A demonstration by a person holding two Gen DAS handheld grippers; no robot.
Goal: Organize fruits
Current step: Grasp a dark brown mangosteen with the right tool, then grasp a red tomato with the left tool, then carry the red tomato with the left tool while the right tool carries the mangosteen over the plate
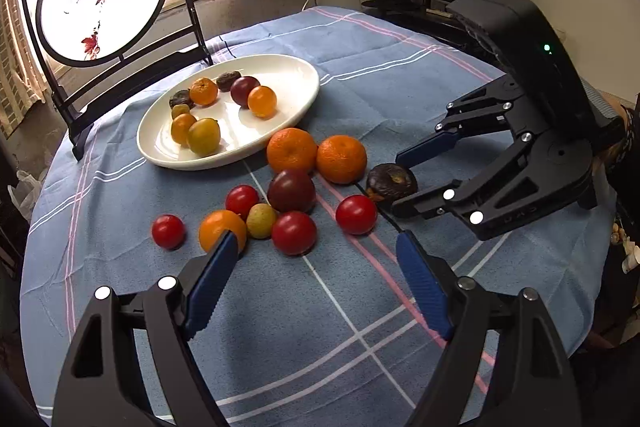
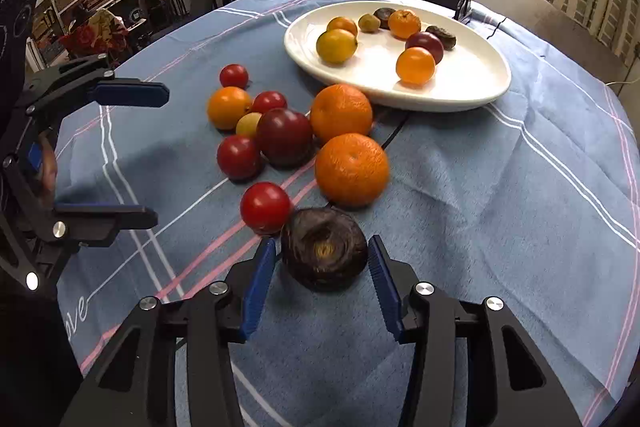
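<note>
Where the right wrist view's lower middle lies:
Dried fruit [image 2: 324,253]: dark brown, wrinkled, round, dimpled centre.
Right gripper [image 2: 322,263]: jaws apart, flanking it, not pressing.
Left gripper [image 1: 320,247]: jaws wide apart, empty.

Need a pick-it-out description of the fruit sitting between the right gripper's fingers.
Start at the white plate on the blue checked tablecloth; loose fruit trails from its near rim toward the right gripper. The last piece, lying between the blue fingers with small gaps either side, is the dark wrinkled fruit. Unlike the smooth red tomato and orange mandarin beside it, it is brown-black, shrivelled and dimpled.
</note>
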